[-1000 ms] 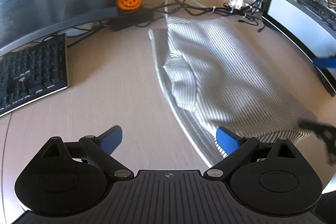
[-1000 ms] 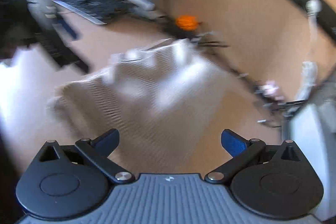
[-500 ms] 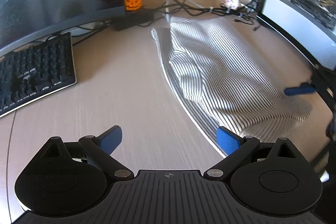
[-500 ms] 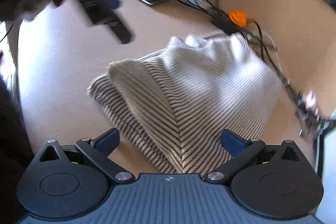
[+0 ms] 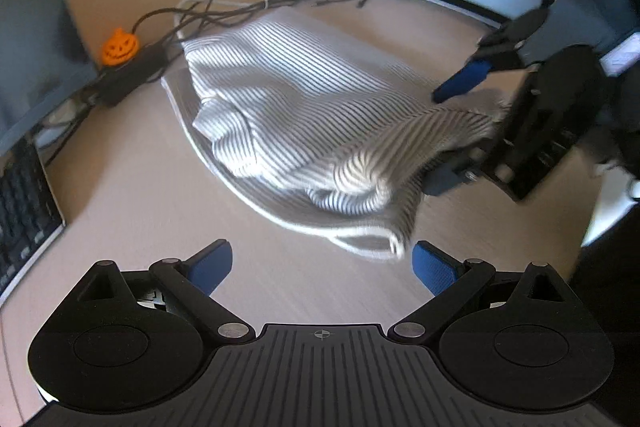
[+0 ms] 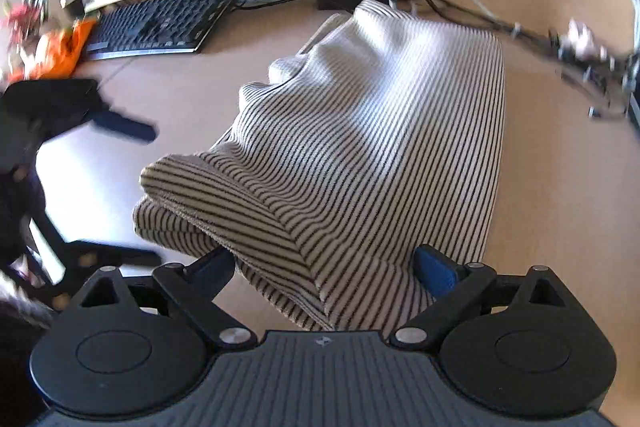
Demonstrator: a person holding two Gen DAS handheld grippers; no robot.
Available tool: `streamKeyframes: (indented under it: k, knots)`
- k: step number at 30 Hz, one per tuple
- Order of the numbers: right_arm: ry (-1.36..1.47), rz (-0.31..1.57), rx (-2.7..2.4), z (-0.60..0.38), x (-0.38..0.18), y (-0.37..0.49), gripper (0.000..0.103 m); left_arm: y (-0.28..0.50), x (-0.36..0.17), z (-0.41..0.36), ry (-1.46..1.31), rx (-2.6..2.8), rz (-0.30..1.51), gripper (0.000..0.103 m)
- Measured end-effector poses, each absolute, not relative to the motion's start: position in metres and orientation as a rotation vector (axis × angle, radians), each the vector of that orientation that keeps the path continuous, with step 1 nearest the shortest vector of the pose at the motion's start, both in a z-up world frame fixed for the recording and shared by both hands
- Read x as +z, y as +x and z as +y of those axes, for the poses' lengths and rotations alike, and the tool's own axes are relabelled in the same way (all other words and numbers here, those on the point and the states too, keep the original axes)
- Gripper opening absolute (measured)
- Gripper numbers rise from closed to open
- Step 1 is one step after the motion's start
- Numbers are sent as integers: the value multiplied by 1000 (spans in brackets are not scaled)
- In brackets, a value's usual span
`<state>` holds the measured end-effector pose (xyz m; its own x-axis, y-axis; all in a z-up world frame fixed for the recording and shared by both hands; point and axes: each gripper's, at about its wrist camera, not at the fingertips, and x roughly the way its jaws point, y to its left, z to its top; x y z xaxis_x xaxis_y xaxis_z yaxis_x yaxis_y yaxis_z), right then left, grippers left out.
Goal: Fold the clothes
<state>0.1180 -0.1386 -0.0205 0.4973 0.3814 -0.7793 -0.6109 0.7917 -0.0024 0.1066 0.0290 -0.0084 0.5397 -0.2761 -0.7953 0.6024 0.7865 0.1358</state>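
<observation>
- The striped garment (image 6: 360, 131) is lying bunched and part-folded on the wooden desk (image 5: 132, 187), between a keyboard (image 6: 160, 23) and a tangle of cables (image 5: 224, 15).
- The right gripper (image 6: 324, 263) is sitting with its jaws spread wide; the garment's near edge is lying between the pads, but neither pad is visibly pressing on it, so nothing is gripped.
- The left gripper (image 5: 322, 263) is also standing wide open and holding nothing, with its pads just short of the garment's near corner over bare desk.
- Risk: the cloth under the right gripper is stacked in several layers. Closing here could be catching only the top layer, or all of them, and the fold would come out skewed.
- Risk: the left gripper is lining up beside a rolled hem (image 5: 360, 247); a shallow pinch could be slipping off as the cloth lifts.
- Risk: the far edge is lying against the cables and close to a small pumpkin ornament (image 5: 119, 46); dragging the cloth that way could be snagging them.
</observation>
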Motion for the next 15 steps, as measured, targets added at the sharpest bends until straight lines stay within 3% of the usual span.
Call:
streamKeyframes:
  k: [6,8,10,15]
  knots:
    - [-588,673,637,-120,-20,77,95,132,0,23,375,-451,841,100]
    - [-616,662,620,-116,-24,78,89,137,8,25,345,-457,821,100]
    - [-563,691,596,-118,-22,91,57,139,14,26,340,-476,794,100]
    - [-362,772,577,-136,-4,124,52,130,25,31,407,-569,723,100]
